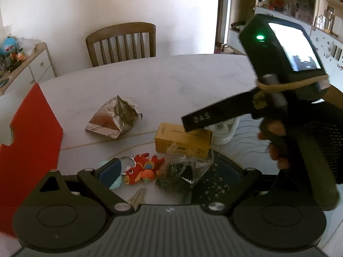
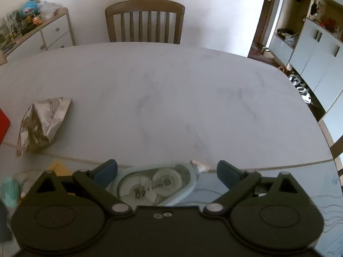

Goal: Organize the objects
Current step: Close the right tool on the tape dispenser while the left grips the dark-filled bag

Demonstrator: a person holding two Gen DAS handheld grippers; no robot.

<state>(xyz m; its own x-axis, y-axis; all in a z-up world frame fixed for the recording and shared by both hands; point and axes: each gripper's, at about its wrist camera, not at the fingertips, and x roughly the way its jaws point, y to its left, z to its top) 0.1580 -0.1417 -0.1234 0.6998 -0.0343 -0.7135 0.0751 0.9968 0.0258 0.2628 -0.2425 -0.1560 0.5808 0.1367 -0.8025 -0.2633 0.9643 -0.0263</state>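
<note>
Correction tape dispenser [image 2: 156,185], clear casing with two white reels, lies flat on the desk [image 2: 171,98] between the blue-padded fingers [image 2: 106,171] of the right gripper [image 2: 168,172]. Fingers spread wide, pads clear of the casing on both sides; nothing grasped. Nozzle end of the dispenser points toward the far right, near the pale seam line crossing the desk.

Left gripper [image 1: 175,171]: fingers likewise parted, holding nothing. Only the left blue pad [image 1: 111,170] shows clearly; the right finger is dark against a black speckled surface [image 1: 216,182]. Between the fingers, on the desk: a red dragon keychain [image 1: 143,170] with metal ring, and a clear plastic bag of dark contents [image 1: 182,173] just beside it on the right. Behind the bag, touching it, a yellow cardboard box [image 1: 184,140]. A crumpled foil snack bag [image 1: 114,117] sits well apart, farther back to the left; same bag at left edge in the right wrist view [image 2: 41,124].

Red board [image 1: 30,145] stands at the left edge of the desk. The right gripper's body with lit screen [image 1: 285,64] fills the upper right of the left wrist view. Wooden chair [image 2: 144,22] at the far side of the desk.
</note>
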